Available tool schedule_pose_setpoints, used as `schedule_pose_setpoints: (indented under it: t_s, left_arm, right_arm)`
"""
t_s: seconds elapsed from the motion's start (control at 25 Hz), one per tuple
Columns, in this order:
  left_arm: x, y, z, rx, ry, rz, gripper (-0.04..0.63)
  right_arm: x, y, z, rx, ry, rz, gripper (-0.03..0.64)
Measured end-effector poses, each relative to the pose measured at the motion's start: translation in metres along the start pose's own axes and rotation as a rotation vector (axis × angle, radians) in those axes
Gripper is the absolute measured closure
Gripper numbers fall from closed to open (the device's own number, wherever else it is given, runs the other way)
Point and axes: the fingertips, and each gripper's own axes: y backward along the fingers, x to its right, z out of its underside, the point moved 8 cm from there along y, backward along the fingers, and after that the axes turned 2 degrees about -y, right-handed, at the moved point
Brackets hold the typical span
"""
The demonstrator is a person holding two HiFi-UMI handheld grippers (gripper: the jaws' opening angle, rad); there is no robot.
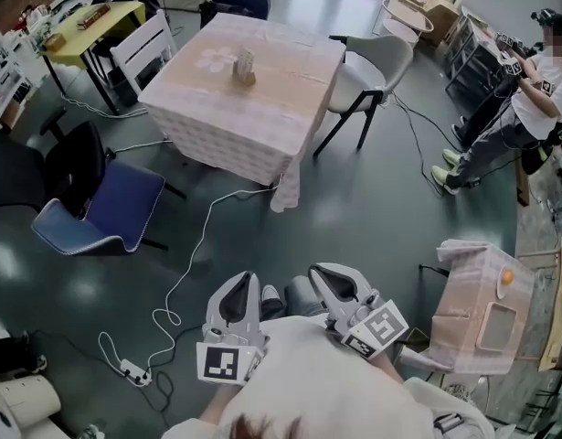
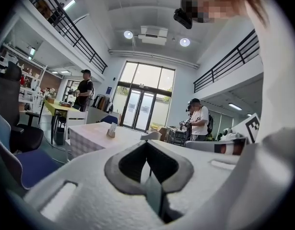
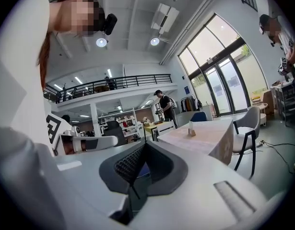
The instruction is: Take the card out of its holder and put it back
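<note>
- My left gripper [image 1: 250,277] is up close against my chest. Its jaws are pressed together with nothing between them.
- My right gripper [image 1: 316,269] sits just beside it. Its jaws are also pressed together and empty.
- The card [image 1: 245,60] stands upright in its holder [image 1: 248,79].
- The holder is about the middle of the table [image 1: 290,99], clear of every edge and well apart from both grippers.
- A white chair [image 1: 376,62] stands at the table's right edge, and another [image 1: 142,48] near its left corner.
</note>
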Motion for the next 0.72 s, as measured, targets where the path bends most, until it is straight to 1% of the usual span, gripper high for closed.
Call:
schedule_pose_setpoints:
  t_s: [0.2, 0.36, 0.52, 0.72]
  left_arm:
    - [-0.009, -0.014, 0.003, -0.020, 0.016, -0.017, 0.595]
    - [-0.016, -0.031, 0.003, -0.040, 0.029, -0.039, 0.595]
    - [-0.023, -0.062, -0.004, -0.030, 0.038, -0.080, 0.595]
    - [-0.025, -0.102, -0.018, -0.012, 0.028, -0.114, 0.595]
  right_arm:
    - [0.016, -0.012, -0.001, -0.007, -0.020, 0.011, 0.620]
    - [0.031, -0.025, -0.004, -0.021, -0.037, 0.002, 0.620]
    - [0.064, -0.040, -0.019, -0.017, -0.041, -0.003, 0.620]
    - [0.107, -0.060, -0.043, -0.011, -0.032, -0.014, 0.620]
